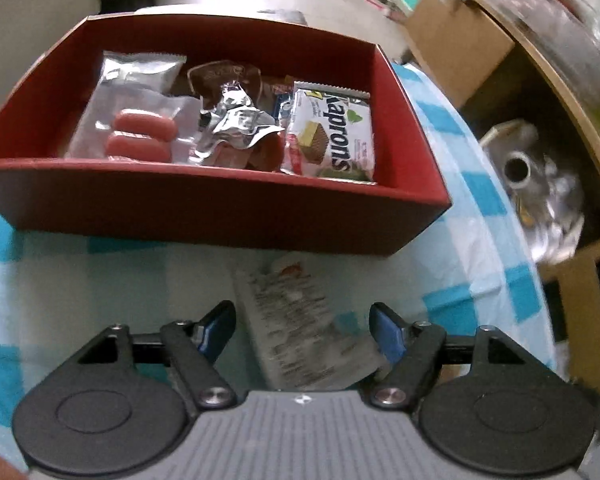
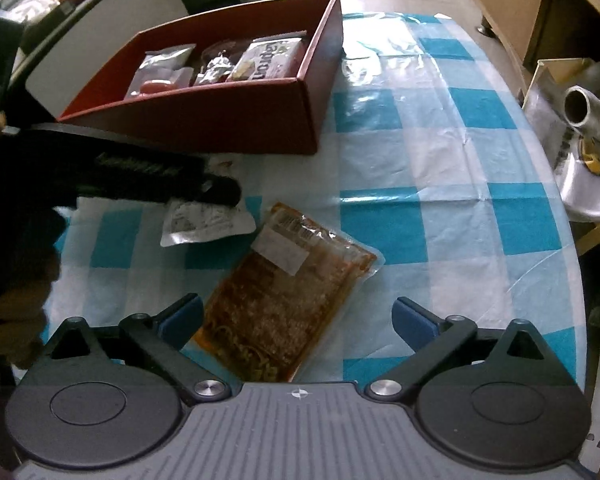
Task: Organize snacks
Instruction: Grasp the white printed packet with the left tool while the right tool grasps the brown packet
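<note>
Right wrist view: right gripper (image 2: 296, 320) gapes wide over a clear packet (image 2: 288, 300) of orange-brown food; left gripper (image 1: 303, 330) half-open astride a white packet (image 1: 300, 320) beside the red box (image 1: 220, 208).

Table with a blue and white checked cloth (image 2: 452, 216), holding a red box (image 2: 228, 120), a small white packet (image 2: 204, 226) and an orange snack pack (image 2: 284, 304).

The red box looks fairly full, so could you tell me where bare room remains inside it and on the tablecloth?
Inside the red box, the strip right of the Kaprons wafer pack is bare; its middle is crowded. On the checked tablecloth, everything right of the box and the orange snack pack is free. Near the white packet it is tight.
</note>
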`<control>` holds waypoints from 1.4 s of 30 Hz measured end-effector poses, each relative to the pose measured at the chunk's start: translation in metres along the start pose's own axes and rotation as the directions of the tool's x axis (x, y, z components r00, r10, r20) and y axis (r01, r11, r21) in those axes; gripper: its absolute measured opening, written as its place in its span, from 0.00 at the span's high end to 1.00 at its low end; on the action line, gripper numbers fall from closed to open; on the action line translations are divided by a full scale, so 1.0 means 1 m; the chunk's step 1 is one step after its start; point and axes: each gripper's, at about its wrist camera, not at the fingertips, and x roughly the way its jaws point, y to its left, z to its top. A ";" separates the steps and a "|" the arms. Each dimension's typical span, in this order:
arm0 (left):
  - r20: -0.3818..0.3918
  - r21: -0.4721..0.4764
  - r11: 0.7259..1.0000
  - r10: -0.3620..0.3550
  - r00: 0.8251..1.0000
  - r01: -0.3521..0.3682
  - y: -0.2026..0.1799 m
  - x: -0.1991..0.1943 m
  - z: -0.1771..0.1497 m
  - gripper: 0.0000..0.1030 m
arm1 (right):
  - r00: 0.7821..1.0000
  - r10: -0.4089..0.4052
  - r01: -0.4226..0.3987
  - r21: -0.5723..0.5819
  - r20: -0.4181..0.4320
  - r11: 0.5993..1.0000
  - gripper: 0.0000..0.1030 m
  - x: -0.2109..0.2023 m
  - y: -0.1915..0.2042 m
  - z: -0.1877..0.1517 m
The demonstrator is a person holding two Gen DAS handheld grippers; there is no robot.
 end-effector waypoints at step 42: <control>-0.020 0.117 0.988 0.101 0.995 -0.098 0.082 -0.053 -0.061 0.53 | 0.972 -0.231 0.224 0.111 0.053 0.968 0.21 0.030 0.033 0.004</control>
